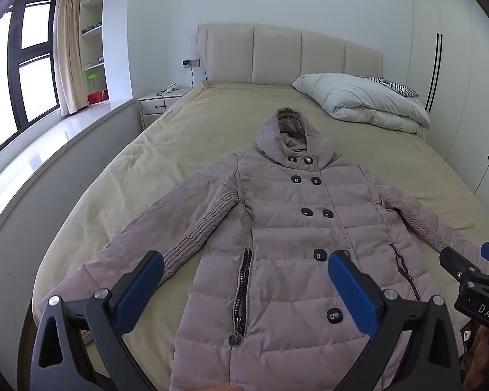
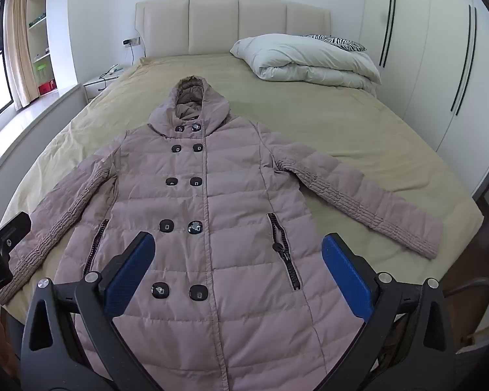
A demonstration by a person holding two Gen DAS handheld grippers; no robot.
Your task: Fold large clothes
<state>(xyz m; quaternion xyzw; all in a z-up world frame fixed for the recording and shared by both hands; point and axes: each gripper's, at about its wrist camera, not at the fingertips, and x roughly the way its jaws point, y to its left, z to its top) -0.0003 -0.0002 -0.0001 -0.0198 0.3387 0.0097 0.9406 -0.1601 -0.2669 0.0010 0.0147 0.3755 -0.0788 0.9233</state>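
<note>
Overhead | mauve quilted hooded coat [image 2: 208,215] lies flat, sleeves spread, on tan-sheeted bed [image 2: 326,123] | left gripper [image 1: 246,280] and right gripper [image 2: 238,260] both hover spread wide, empty

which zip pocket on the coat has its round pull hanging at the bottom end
The zip pocket beside the left claw: its round pull hangs at the bottom end. The other pocket's pull sits partway up.

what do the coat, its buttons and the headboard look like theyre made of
Coat: likely smooth woven synthetic shell, matte with slight sheen, padded; stitched horizontal quilting puffs up.
Buttons: probably hard plastic, dark and glossy; some catch bright reflections.
Headboard: seems leather or faux leather over padding, cream, in smooth vertical panels; which one cannot be told.
</note>
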